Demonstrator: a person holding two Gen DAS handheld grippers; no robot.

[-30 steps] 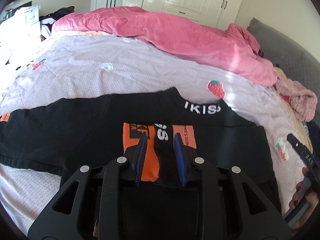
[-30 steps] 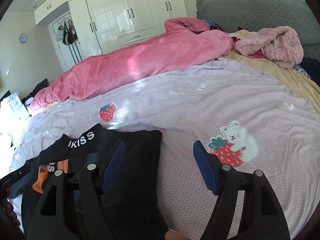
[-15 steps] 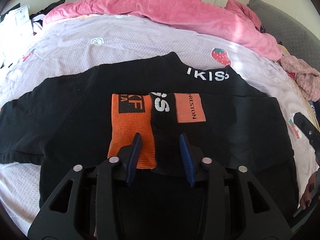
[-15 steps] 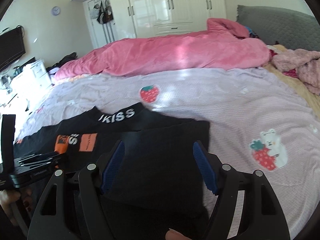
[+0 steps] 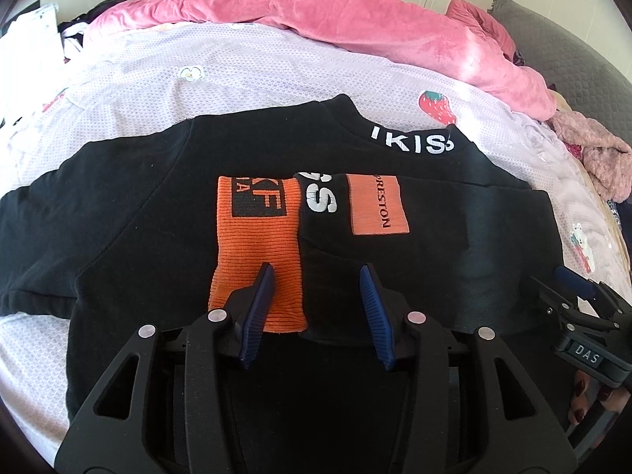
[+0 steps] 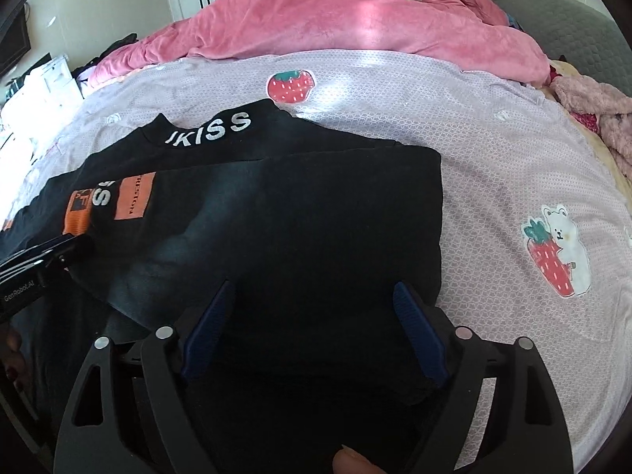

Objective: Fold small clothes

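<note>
The black sweatshirt (image 5: 166, 205) lay on the lilac bedsheet (image 6: 454, 150), one sleeve folded across; the left gripper (image 5: 316, 310) and right gripper (image 6: 312, 328) were opening, releasing it; probably next, the spread sleeve needed folding.

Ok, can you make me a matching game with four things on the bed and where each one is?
Things:
1. orange cuff
2. strawberry picture
3. pink blanket
4. white letters

Places:
A. along the far side of the bed
B. on the black top's collar
C. under the left claw's tips
D. on the lilac sheet, just beyond the collar

Pairs: 1-C, 2-D, 3-A, 4-B
</note>
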